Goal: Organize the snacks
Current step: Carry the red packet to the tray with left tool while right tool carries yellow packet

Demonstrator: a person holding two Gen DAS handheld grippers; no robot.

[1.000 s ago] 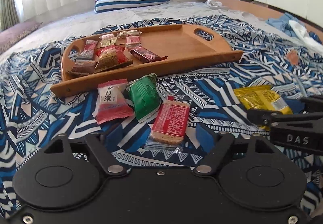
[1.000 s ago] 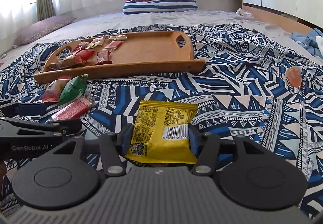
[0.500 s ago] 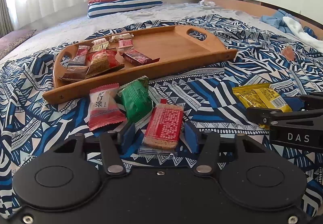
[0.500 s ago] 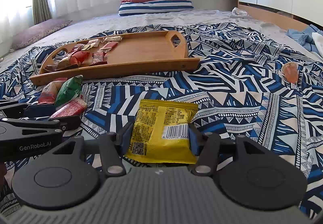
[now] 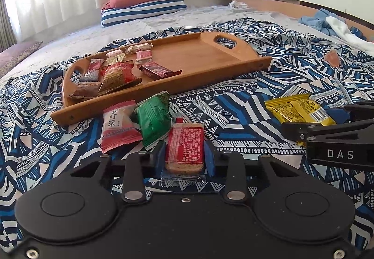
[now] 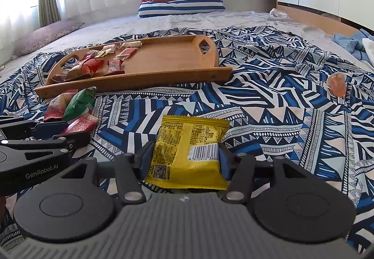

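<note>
On a patterned bedspread [image 5: 245, 104], the left gripper [image 5: 184, 157] closes on a red cracker packet [image 5: 184, 145] lying lengthwise toward the wooden tray [image 5: 210, 76], while the right gripper [image 6: 184, 161] clamps a yellow packet [image 6: 187, 151].

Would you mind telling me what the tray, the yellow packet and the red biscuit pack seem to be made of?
The tray looks like bamboo or light wood with a smooth satin finish; faint grain shows. The yellow packet seems glossy printed plastic film, judging by its sheen, crimped top edge and barcode. The red biscuit pack appears to be clear plastic wrap with red print, since the biscuit's edge shows through.
</note>
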